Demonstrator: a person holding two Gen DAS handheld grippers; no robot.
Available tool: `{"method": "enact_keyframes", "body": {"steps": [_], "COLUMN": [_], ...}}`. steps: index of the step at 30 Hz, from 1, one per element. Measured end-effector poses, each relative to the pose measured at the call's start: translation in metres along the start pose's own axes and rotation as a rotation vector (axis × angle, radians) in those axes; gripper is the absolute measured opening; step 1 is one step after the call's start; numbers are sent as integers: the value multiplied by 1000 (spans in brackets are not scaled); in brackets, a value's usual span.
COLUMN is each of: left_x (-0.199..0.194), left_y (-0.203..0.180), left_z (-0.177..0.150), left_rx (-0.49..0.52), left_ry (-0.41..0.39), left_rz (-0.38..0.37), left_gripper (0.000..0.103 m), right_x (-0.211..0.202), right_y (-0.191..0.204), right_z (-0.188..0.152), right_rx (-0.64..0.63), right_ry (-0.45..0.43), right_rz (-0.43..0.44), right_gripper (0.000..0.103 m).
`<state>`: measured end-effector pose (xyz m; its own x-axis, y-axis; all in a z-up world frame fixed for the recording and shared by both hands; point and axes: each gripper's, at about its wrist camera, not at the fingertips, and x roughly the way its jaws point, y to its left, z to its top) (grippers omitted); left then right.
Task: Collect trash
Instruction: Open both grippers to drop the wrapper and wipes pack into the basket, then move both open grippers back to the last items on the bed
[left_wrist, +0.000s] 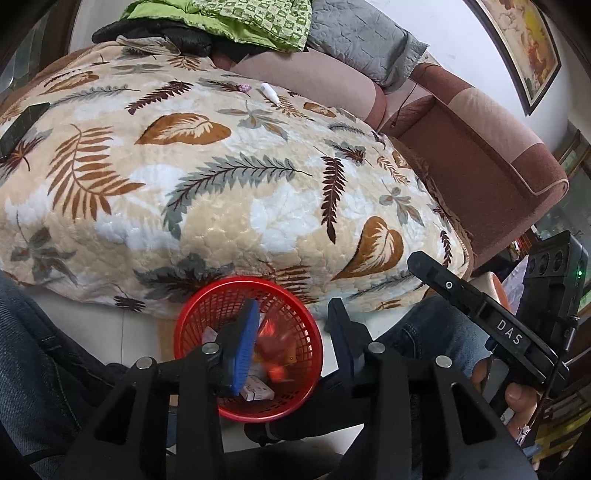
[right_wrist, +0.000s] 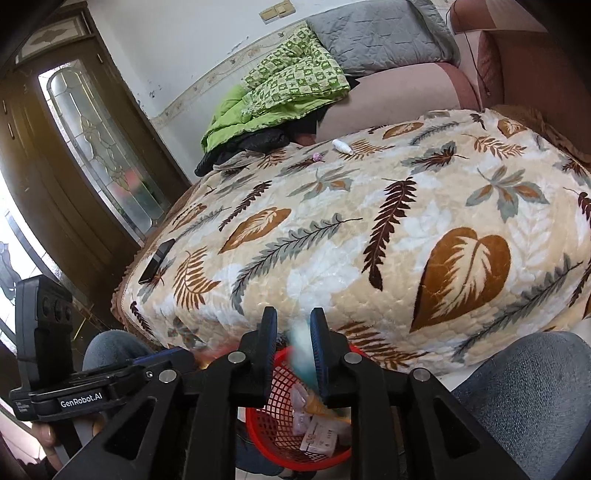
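Blurring between my right gripper (right_wrist: 293, 350), a pale teal scrap (right_wrist: 301, 354) defies naming; the jaws stand slightly apart around it above the red basket (left_wrist: 310, 332). My left gripper (left_wrist: 291, 325) hangs open, empty, over the same basket.

A leaf-patterned blanket (left_wrist: 207, 177) covered the seat of a pink-brown sofa (left_wrist: 491, 155). At its back lay a crumpled green checked quilt (right_wrist: 291, 88), a grey quilted cushion (right_wrist: 380, 33) beside it and black clothing (right_wrist: 251, 147) below. A dark flat thing, perhaps a phone (right_wrist: 157, 260), rested near the blanket's edge. A framed picture (left_wrist: 524, 48) hung on the wall; a glazed wooden door (right_wrist: 92, 147) stood left.
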<state>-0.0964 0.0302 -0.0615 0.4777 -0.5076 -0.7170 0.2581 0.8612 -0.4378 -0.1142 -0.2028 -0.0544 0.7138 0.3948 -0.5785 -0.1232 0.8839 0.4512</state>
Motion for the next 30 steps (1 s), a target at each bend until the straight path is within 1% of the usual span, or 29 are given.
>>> {"method": "enact_keyframes", "body": {"steps": [8,10,11,12,13,14,15,18,19,20,21,23,25,27,29,30], "left_x": [3,4,5,5,5,4,3,0,-1,-2,-4,-8,-9,-7,-4,0], "left_y": [5,6,6,7,8,10,10,10,9,9,9,8,9,9,11,12], "left_z": [2,4,6,8,11,14,18,32,40,49,56,78,100,120,142,154], "left_rx": [-13,-19,-23,-25,-28,-32,-34,-28,-26,-24,-23,-16,-5,-1,4,14], "left_ry": [2,2,2,1,-4,-11,-26,-54,-61,-74,-84,-128,-154,-155,-168,-171], "left_rz": [0,-3,-5,-5,-3,-1,6,26,32,31,34,61,76,88,83,86], "left_gripper": [38,39,39,41,43,49,54,60,61,62,66,73,73,73,73,73], "right_x": [0,0,-1,-1,-2,-3,-4,-2,0,1,4,8,14,21,34,38], "right_y": [-1,-1,0,0,0,1,3,9,11,11,12,13,13,11,9,9], "right_z": [4,6,8,9,12,16,20,34,42,48,57,74,92,111,136,142], "right_rx": [16,16,12,11,10,6,-4,-37,-48,-54,-63,-83,-99,-110,-122,-126], "right_ry": [-7,-9,-13,-16,-22,-33,-45,-62,-68,-71,-76,-88,-99,-105,-106,-107], "right_rz": [28,34,38,40,42,42,41,32,30,32,37,36,31,31,40,40], "right_gripper": [24,26,32,42,49,60,66,70,72,78,81,82,82,83,83,83]}}
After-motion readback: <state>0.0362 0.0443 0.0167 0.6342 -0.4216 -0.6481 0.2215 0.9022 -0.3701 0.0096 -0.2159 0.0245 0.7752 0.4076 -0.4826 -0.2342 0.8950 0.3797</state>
